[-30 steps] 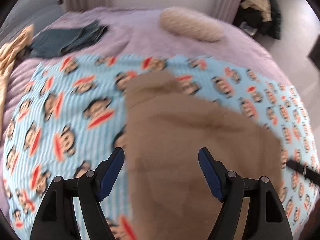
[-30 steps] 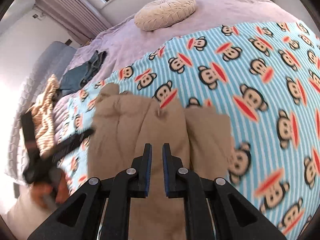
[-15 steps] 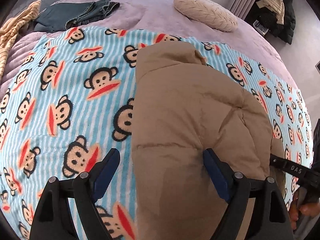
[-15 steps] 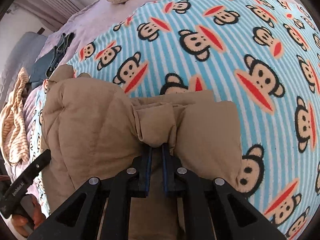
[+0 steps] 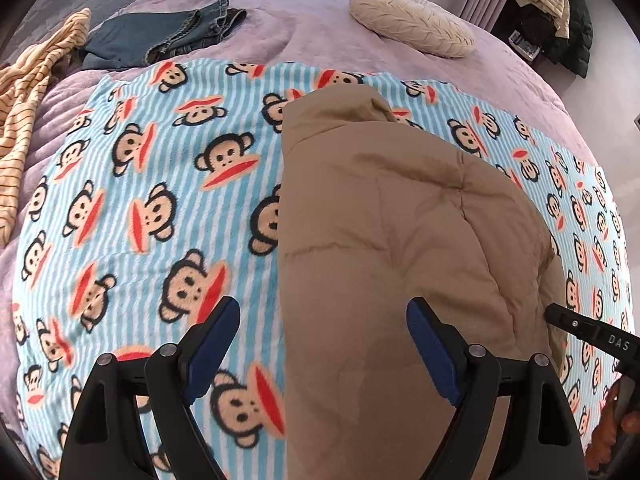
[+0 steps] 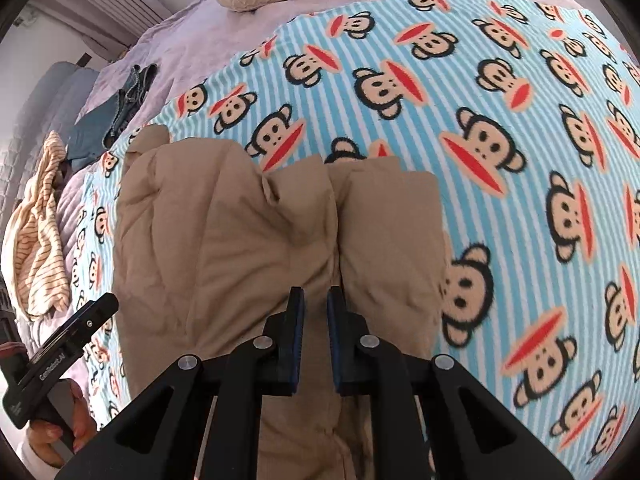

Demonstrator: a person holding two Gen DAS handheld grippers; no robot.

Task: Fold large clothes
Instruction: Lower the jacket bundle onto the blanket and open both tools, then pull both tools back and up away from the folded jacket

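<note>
jacket (image 5: 380,248): tan padded one, lying on the monkey blanket (image 5: 152,184) on the bed (image 5: 304,28), already folded into a long narrow bundle; far end bunched where two puffy parts meet.
left gripper (image 5: 323,346): jaws spread wide, w/ nothing pinched; they've just been opening, and the jacket's left edge lies under the gap, not gripped.
right gripper (image 6: 316,338): jaws almost pressed together, small gap, just opened a touch. half a sec ago a tuck of fabric was bunched at the tips; now the tips look clear of it, cloth lying below.
change: both look to have let go, jacket settled flat.
meaning: prob. this fold is placed; next likely a cross fold, end to end.
other stuff: jeans (image 5: 160,36), striped top (image 5: 28,92), cushion (image 5: 412,20) lie well apart from it.
</note>
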